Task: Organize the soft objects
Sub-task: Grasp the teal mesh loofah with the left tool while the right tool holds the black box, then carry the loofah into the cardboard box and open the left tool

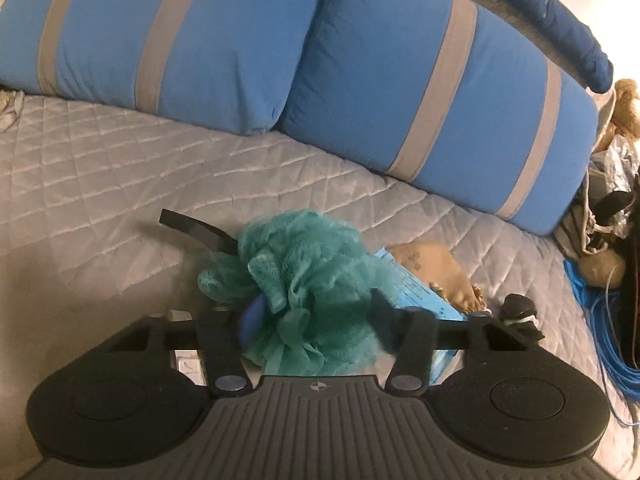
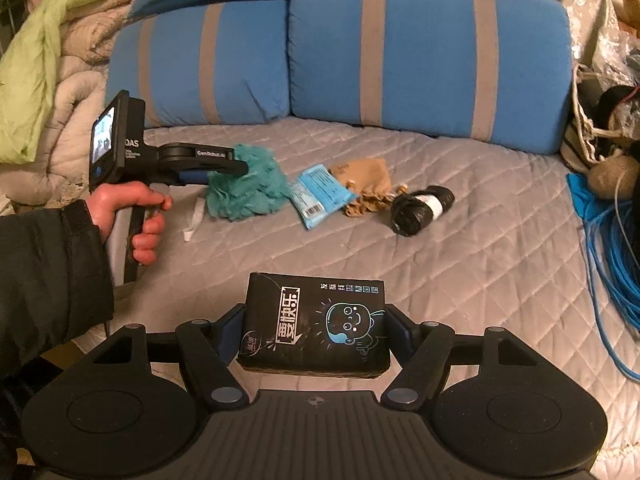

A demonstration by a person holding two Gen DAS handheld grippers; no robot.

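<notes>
Bed mid-tidy: sponge clamped by left tool, black pack by right tool; three bits left.

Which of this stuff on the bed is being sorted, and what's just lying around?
Being sorted: teal bath pouf, black tissue pack, light-blue packet, tan pouch, black roll.

Lying around: blue cushions, blue cable, rumpled quilts.

Dim, warm indoor light — soft shadows, slight blur and grain, strong fisheye bending at the edges.
</notes>
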